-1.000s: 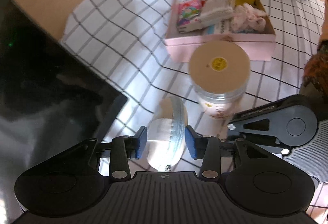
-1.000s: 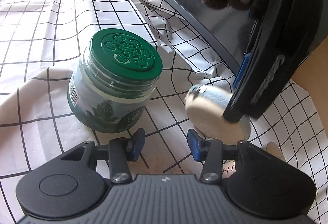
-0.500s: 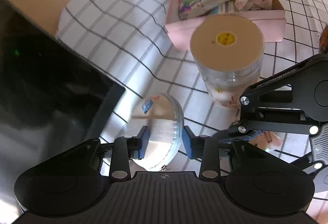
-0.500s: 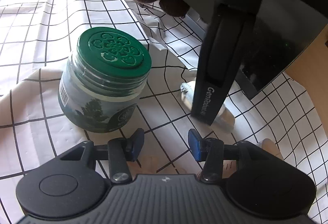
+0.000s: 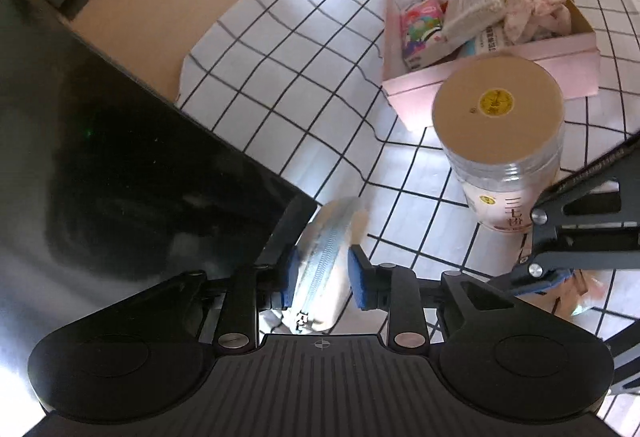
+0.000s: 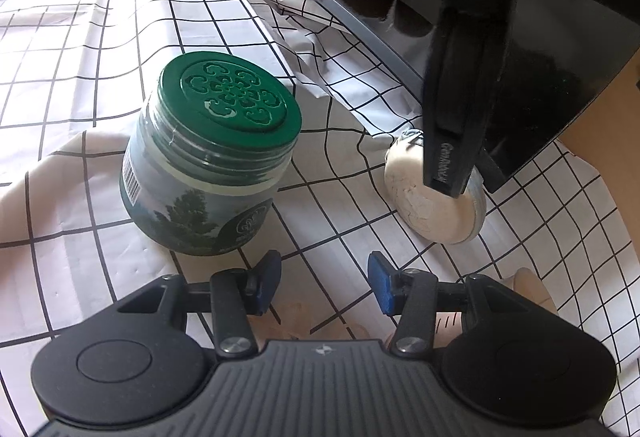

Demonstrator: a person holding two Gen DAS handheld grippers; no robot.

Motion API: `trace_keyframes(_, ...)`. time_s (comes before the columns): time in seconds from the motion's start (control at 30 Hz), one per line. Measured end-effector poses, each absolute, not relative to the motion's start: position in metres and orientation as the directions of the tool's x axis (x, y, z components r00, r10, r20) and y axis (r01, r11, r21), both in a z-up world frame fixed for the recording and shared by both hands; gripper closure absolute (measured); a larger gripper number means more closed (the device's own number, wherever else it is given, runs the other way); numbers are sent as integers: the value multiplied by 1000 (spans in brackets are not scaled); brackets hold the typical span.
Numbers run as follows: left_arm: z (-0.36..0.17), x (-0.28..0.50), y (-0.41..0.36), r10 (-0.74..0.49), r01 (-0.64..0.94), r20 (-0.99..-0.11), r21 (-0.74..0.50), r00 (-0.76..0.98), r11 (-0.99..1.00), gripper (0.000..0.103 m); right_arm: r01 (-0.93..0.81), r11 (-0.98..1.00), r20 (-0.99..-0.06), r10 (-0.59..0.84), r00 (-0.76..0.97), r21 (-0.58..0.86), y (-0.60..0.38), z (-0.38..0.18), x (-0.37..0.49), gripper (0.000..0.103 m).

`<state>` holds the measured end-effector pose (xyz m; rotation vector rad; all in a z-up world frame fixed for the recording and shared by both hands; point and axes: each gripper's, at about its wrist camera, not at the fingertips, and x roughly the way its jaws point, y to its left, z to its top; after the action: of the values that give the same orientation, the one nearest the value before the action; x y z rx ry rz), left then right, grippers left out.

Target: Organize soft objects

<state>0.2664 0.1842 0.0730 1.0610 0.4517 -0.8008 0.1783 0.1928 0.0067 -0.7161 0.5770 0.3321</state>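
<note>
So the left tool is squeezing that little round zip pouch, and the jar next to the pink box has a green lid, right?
Not quite. In the left wrist view the jar beside the pink box has a tan lid with a yellow sticker. The left tool does squeeze the zip pouch.

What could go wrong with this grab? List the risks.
1. The left gripper, whose jaws have just been closing, pinches the round zip pouch on edge near its zipper; the soft pouch may squirm out on lifting.
2. The tan-lidded jar stands between the pouch and the pink box; a low carry might knock it.
</note>
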Motion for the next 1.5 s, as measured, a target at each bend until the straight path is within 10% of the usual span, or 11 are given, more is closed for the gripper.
trace_keyframes(0.47,68,252,187,-369,767,-679,609,635,201,79,-483,706,-604,98,791,-518,195,6,173,48)
trace_keyframes(0.87,54,255,185,-313,689,-625,706,715,164,55,-487,703,-604,102,791,-519,196,6,171,46)
trace_keyframes(1.5,78,262,197,-323,795,-734,490,598,358,60,-596,756,-708,263,655,-271,153,34,167,45)
